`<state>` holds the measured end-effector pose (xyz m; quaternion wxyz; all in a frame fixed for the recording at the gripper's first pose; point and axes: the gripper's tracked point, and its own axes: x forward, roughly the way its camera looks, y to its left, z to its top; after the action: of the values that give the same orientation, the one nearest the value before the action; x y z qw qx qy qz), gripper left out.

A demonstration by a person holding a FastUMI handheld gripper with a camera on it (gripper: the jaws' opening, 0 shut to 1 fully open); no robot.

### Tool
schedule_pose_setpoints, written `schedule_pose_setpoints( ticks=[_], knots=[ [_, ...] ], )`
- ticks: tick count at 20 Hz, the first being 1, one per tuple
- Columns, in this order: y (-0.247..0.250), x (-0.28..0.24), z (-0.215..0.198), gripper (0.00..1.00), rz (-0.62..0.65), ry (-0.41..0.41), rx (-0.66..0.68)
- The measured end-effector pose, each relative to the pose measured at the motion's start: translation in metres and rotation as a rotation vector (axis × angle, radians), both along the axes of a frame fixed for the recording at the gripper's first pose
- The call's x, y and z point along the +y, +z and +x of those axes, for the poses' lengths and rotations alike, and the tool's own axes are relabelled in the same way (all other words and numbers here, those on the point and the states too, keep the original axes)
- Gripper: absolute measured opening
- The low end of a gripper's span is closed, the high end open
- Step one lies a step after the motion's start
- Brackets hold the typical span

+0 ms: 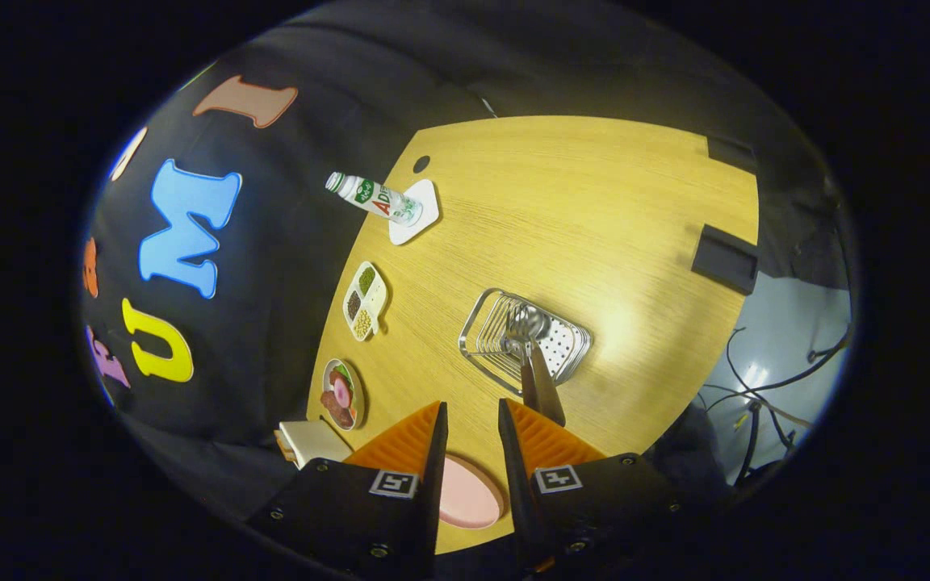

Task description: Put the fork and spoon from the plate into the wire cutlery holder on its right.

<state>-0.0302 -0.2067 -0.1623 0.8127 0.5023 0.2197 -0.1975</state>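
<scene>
Claw (471, 420) released, fingers apart above pink plate (469, 496). Just ahead, cutlery handles (540, 387) rising from wire cutlery holder (523, 339) on wooden table (594, 210); fork or spoon impossible to tell.

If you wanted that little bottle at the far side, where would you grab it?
Take the bottle around its straight middle, closing across its width from above. It looks tipped over on the white coaster, cap end off the table edge. The gripper is open, holding nothing.

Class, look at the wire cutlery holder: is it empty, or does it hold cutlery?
Not empty. The wire cutlery holder holds cutlery, head inside, handle sticking out toward the open gripper.
</scene>
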Motion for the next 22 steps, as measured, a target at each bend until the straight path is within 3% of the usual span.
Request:
schedule_pose_setpoints(
  ticks=[8, 22],
  knots=[
    [0.028, -0.005, 0.01, 0.38, -0.398, 0.061, 0.066],
    [0.164, -0.011, 0.011, 0.38, -0.991, -0.108, -0.152]
  ],
)
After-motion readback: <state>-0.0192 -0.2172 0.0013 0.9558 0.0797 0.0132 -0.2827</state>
